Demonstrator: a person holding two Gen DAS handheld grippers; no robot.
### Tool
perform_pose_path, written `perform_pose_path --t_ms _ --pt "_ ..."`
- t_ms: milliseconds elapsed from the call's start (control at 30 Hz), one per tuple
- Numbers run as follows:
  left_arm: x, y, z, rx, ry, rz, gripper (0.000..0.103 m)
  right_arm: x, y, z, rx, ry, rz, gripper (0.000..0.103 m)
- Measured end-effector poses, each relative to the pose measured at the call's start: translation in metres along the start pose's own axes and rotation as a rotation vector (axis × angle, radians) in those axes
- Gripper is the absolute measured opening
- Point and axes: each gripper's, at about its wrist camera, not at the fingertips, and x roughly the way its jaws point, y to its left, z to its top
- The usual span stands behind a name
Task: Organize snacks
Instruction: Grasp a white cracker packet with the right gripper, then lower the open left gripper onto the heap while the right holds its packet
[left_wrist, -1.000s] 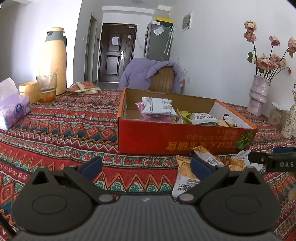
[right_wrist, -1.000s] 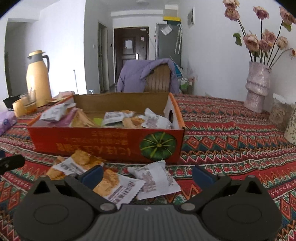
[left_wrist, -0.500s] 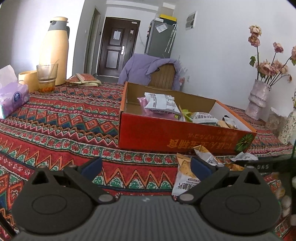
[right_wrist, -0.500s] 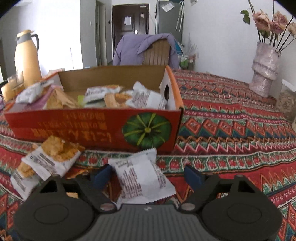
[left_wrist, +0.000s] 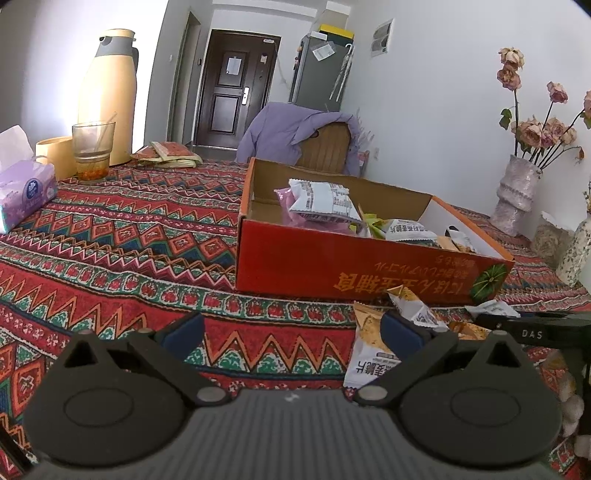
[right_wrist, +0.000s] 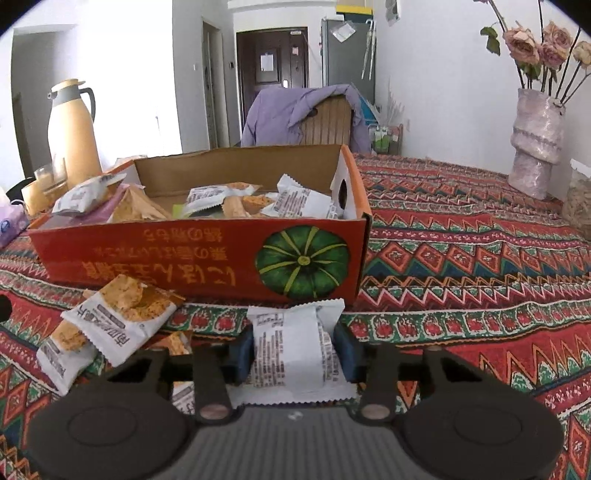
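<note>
Right wrist view: your right tool (right_wrist: 293, 356) is closing on the white snack packet (right_wrist: 291, 347) lying on the counter just in front of the red box (right_wrist: 207, 254). Pads pinch slick, puffy film; it can squirt out. Left tool (left_wrist: 291, 332) released, holding nothing.

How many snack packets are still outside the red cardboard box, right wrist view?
4. White foil packet between the fingers of the closing right gripper; two white-and-orange crisp packets overlapping to its left; one orange packet half hidden between. More may be underneath.
</note>
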Motion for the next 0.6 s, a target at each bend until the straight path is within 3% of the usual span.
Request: perform_pose_path --t_ms 333,600 --pt "0.002 -0.006 0.000 0.030 -0.002 0.056 0.103 -0.028 -0.012 -0.002 0.061 -0.171 0.004 0.043" --pt "0.001 -0.026 0.007 0.083 0.010 0.088 0.103 -0.036 -0.009 -0.003 0.029 -0.230 -0.004 0.043"
